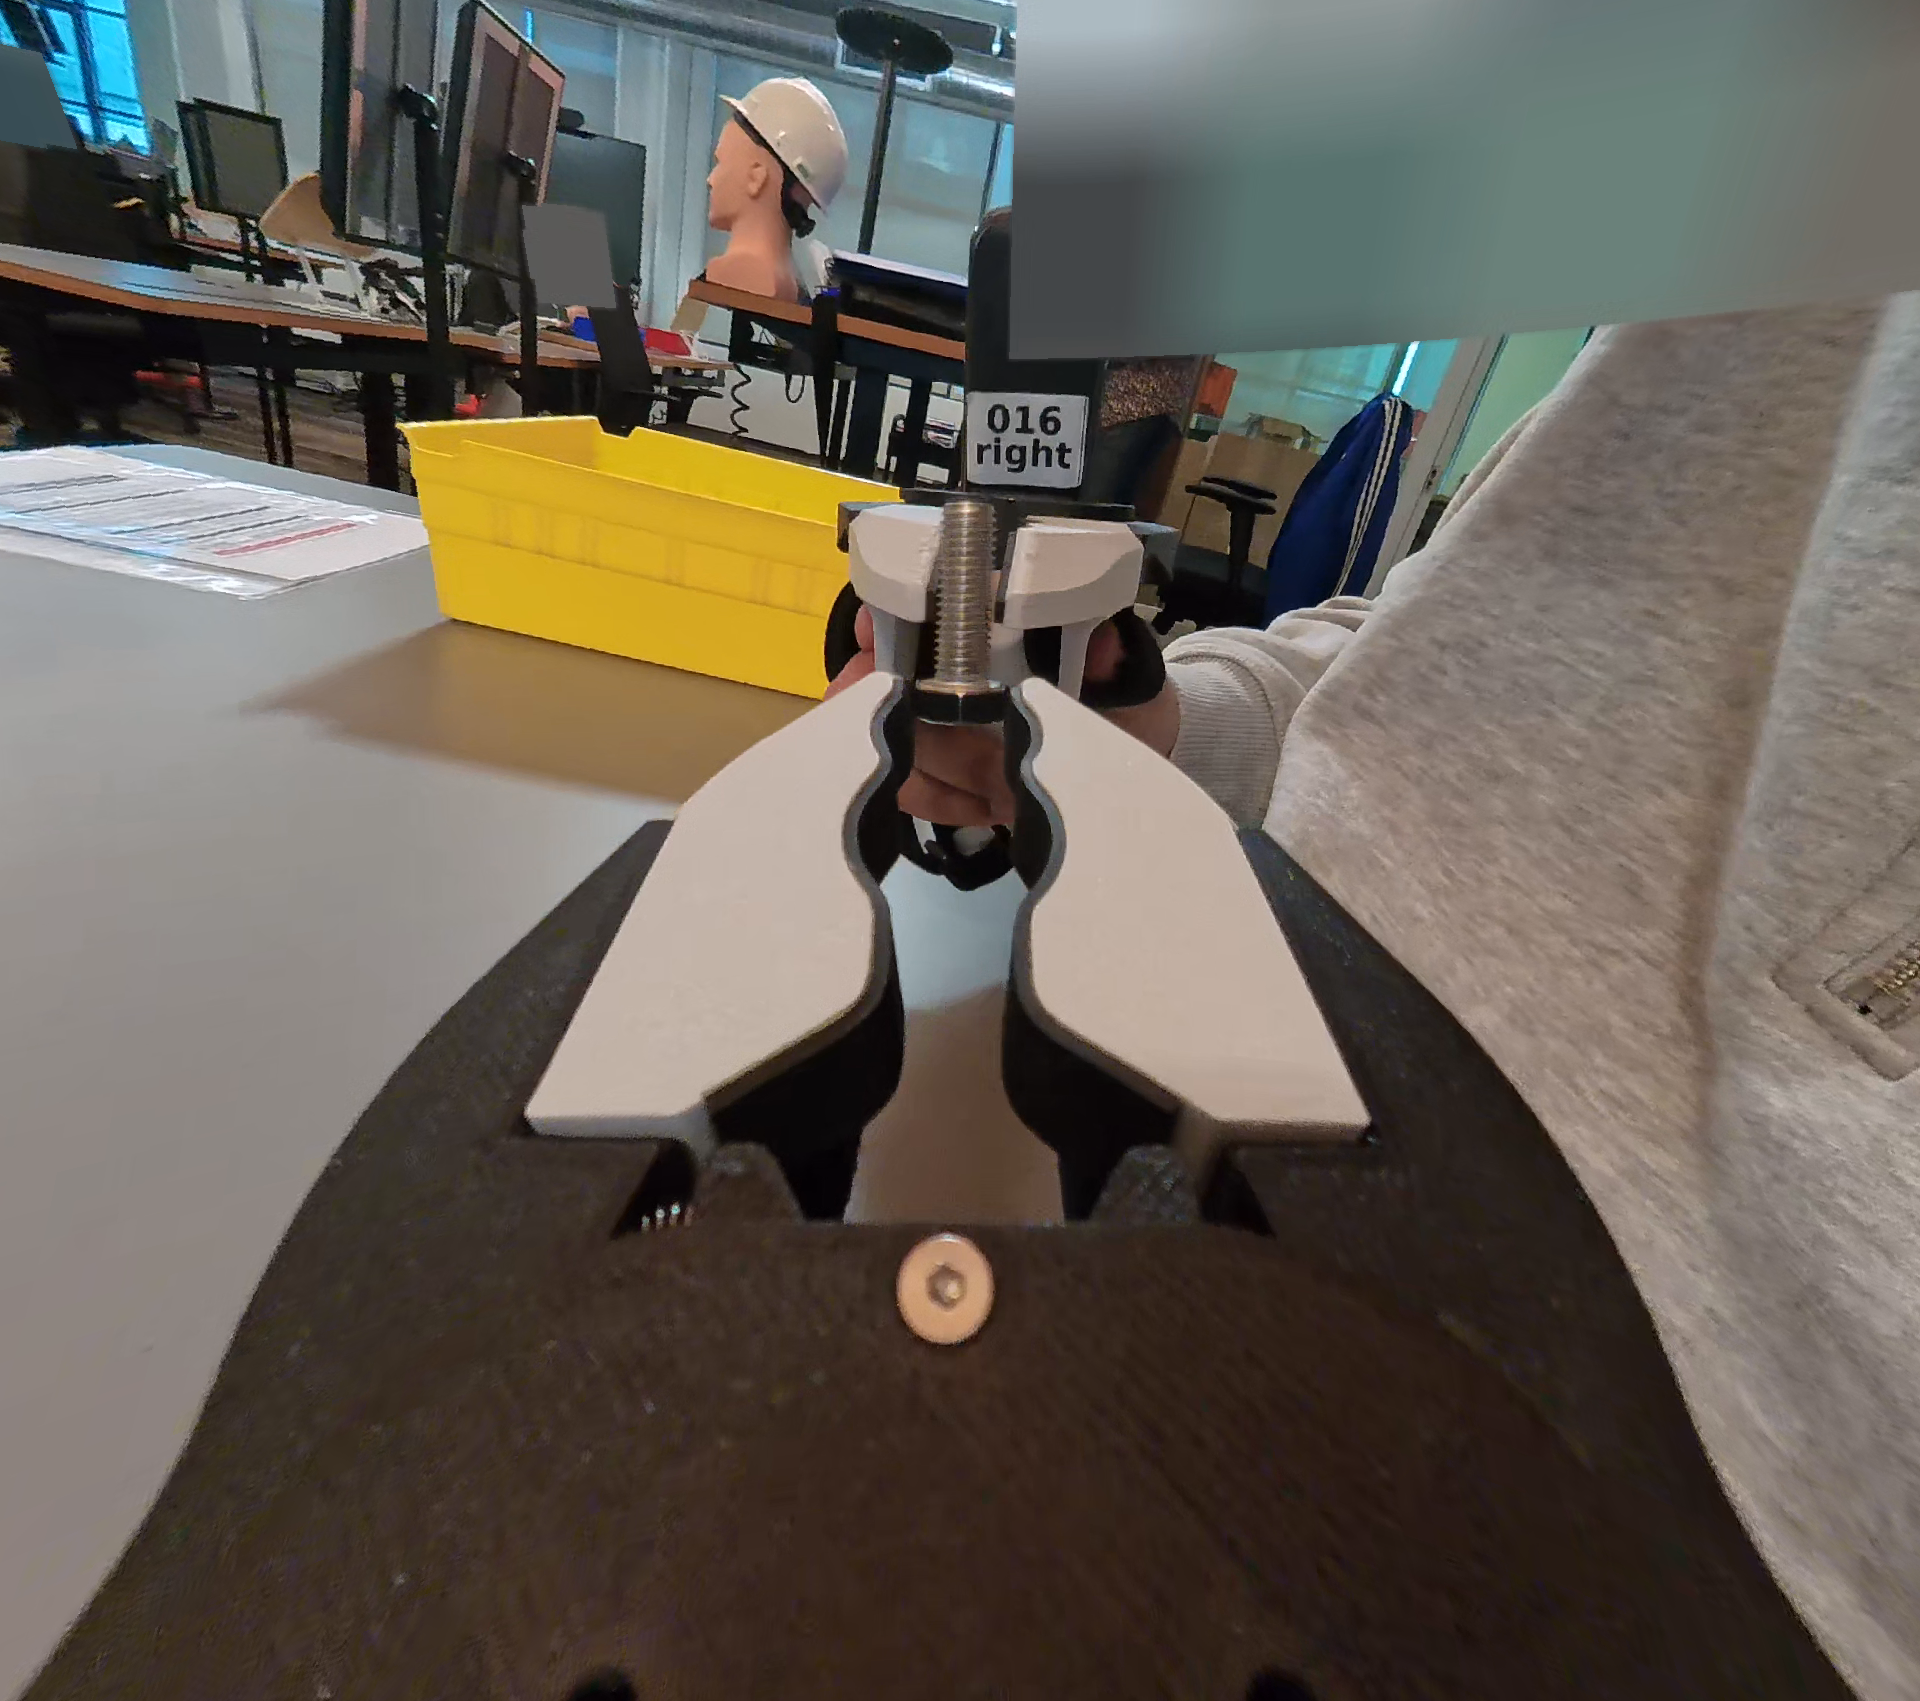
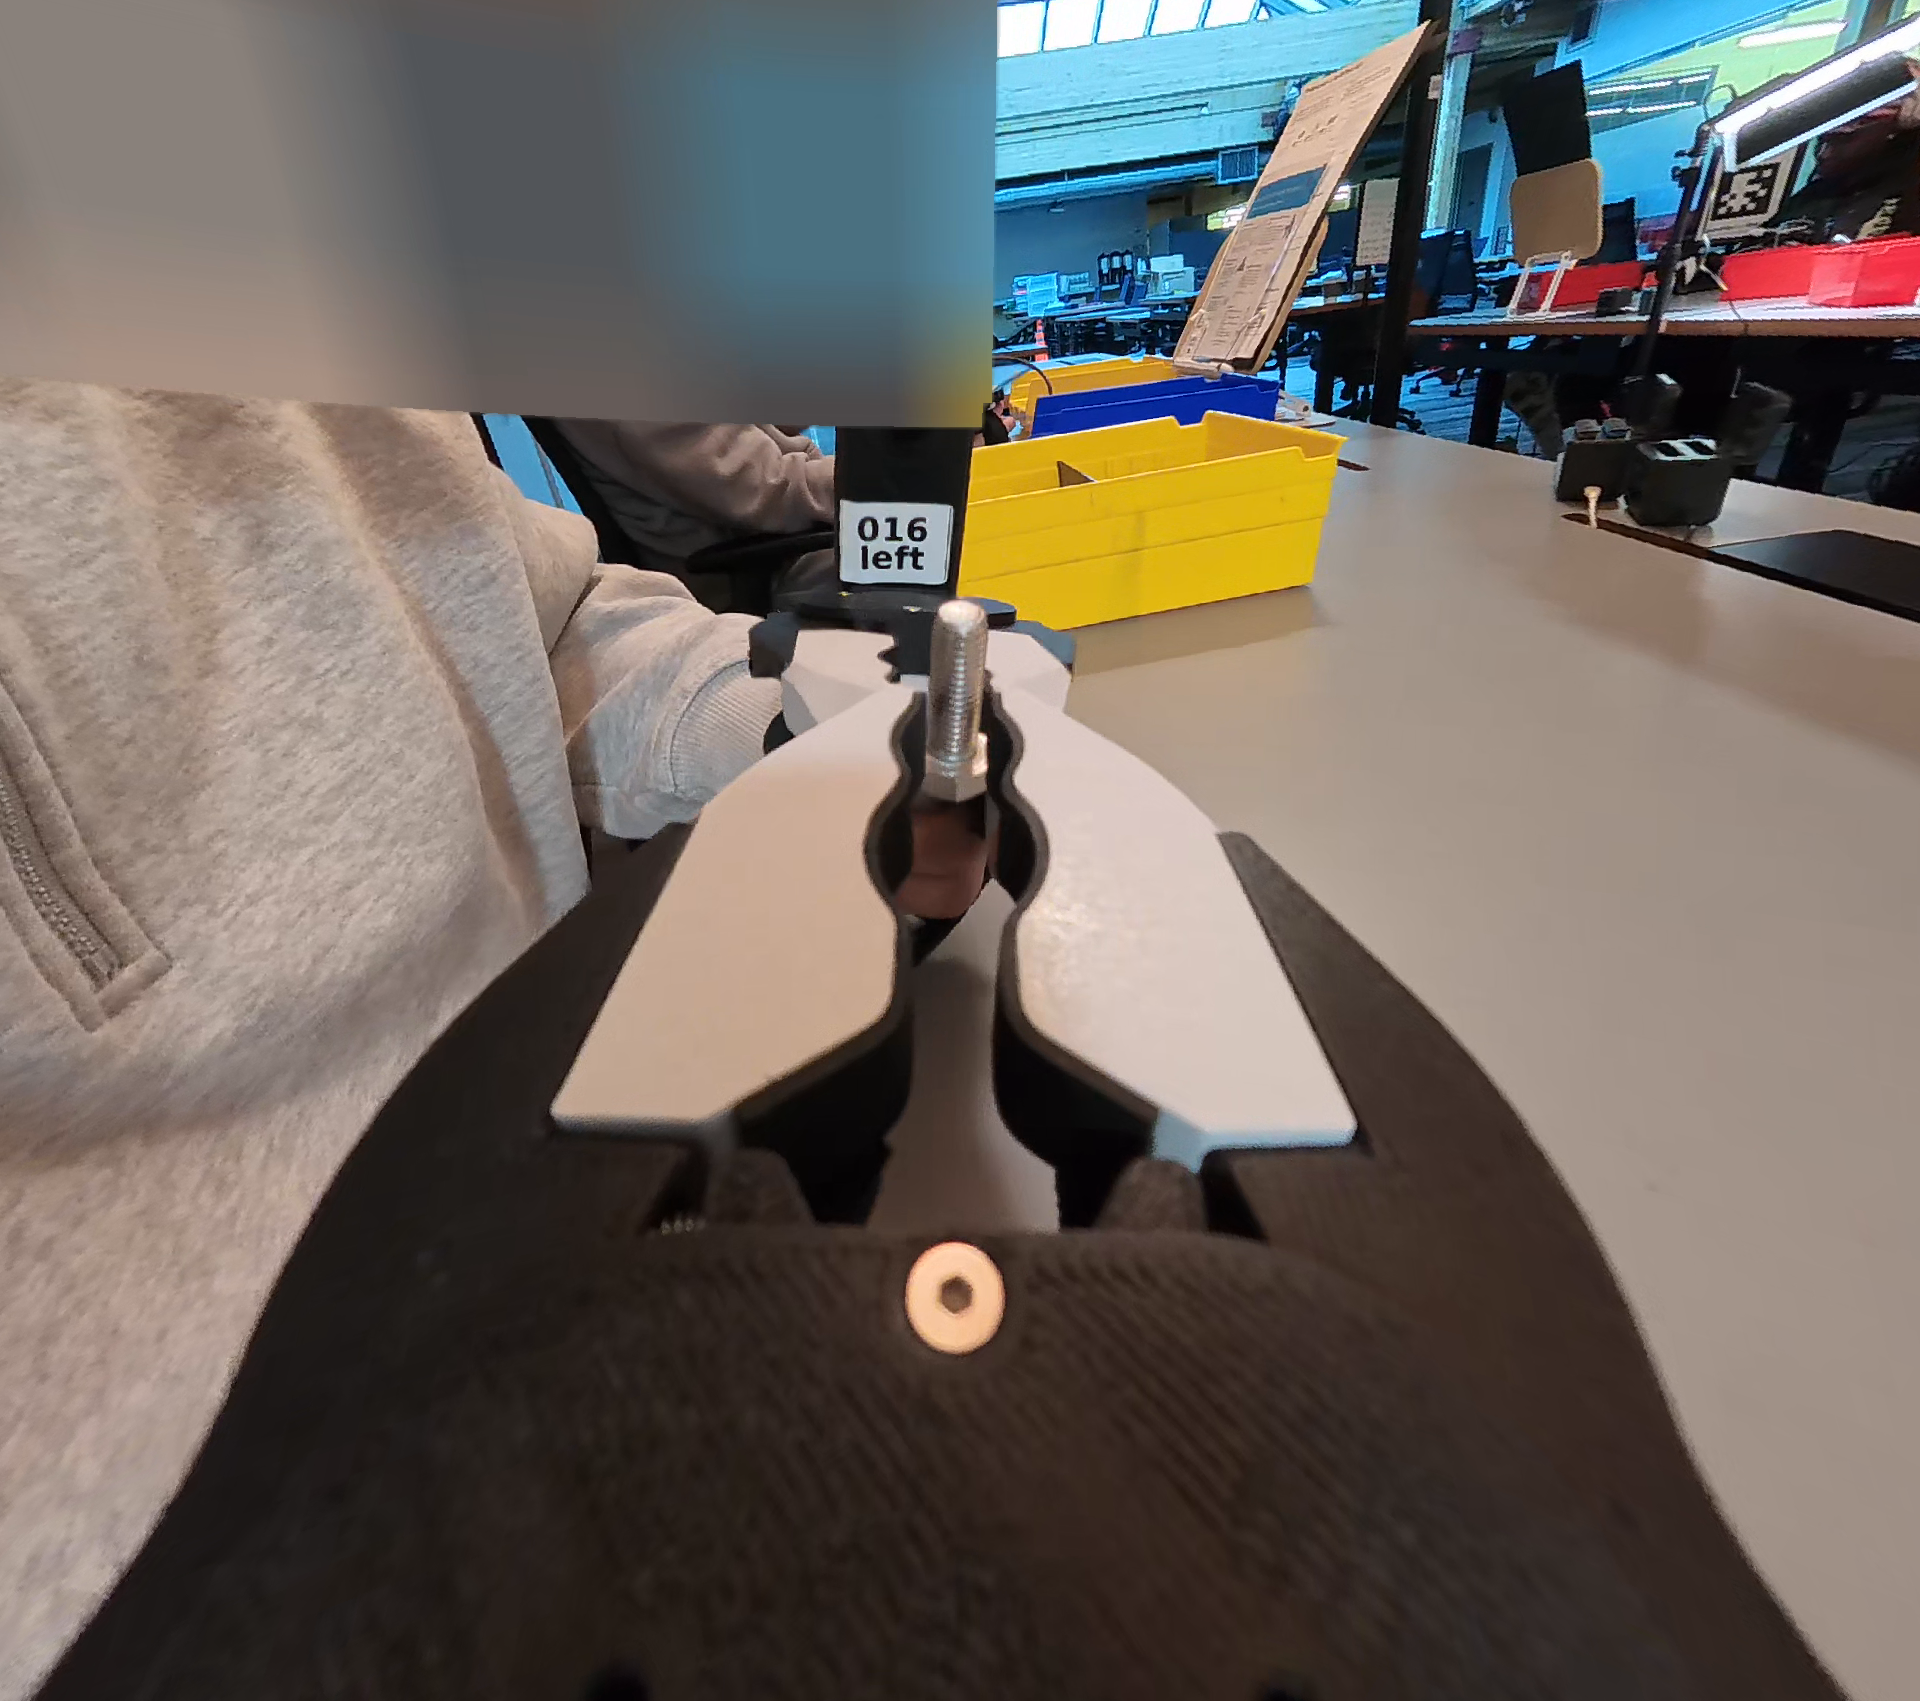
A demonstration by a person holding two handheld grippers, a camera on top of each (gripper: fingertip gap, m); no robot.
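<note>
A steel bolt (image 1: 961, 591) stands upright between my two grippers, which face each other just above the grey table (image 1: 260, 872). My left gripper (image 1: 956, 704) is shut on the hex part at the bolt's lower end. The right gripper (image 1: 982, 581) sits right behind the bolt, its white fingers (image 1: 1075, 576) on either side of the thread. In the right wrist view my right gripper (image 2: 951, 768) is shut on the hex part of the same bolt (image 2: 958, 685), whose threaded tip points up, free. The left gripper (image 2: 914, 664) is close behind it. I cannot tell head from nut.
A yellow bin (image 1: 623, 571) stands on the table behind the grippers; it also shows in the right wrist view (image 2: 1143, 529) with a blue bin (image 2: 1143, 399) behind. A person's grey sweatshirt (image 1: 1558, 820) fills one side. A printed sheet (image 1: 187, 519) and black blocks (image 2: 1652, 477) lie farther off. Less than 4 cm separates the two grippers' tips.
</note>
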